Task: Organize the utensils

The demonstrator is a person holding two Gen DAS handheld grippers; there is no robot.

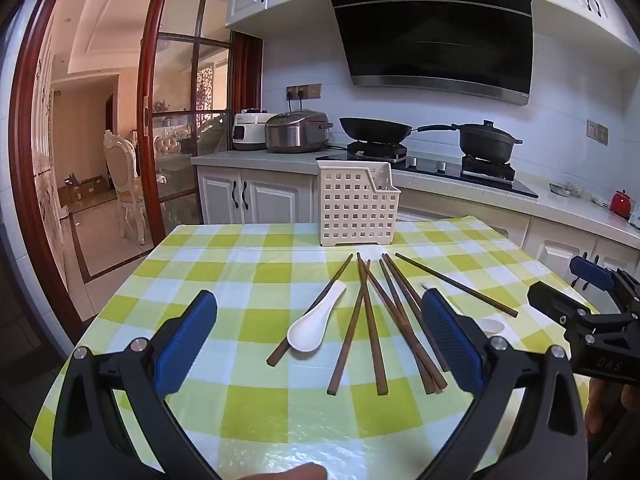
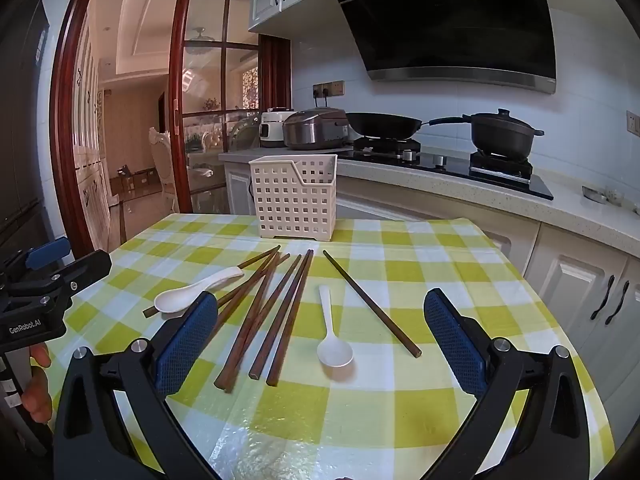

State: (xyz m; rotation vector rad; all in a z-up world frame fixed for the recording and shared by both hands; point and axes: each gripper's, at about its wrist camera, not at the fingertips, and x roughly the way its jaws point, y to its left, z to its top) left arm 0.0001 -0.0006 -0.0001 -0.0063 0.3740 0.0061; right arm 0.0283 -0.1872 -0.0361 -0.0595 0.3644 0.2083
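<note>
Several brown chopsticks (image 1: 370, 320) lie fanned out on the checked table; they also show in the right wrist view (image 2: 264, 312). One white spoon (image 1: 314, 322) rests on a chopstick at the left (image 2: 192, 290). A second white spoon (image 2: 334, 340) lies to the right, mostly hidden behind my left gripper's finger in the left wrist view (image 1: 490, 326). A white perforated holder (image 1: 354, 208) stands at the table's far side (image 2: 294, 196). My left gripper (image 1: 320, 340) is open above the near chopstick ends. My right gripper (image 2: 320, 340) is open and empty above the second spoon.
The table has a green-and-white checked cloth (image 1: 240, 272). Behind it runs a kitchen counter with a rice cooker (image 1: 298, 130), a wok (image 1: 376, 128) and a black pot (image 1: 486, 140). A glass door (image 1: 176, 120) stands at the left.
</note>
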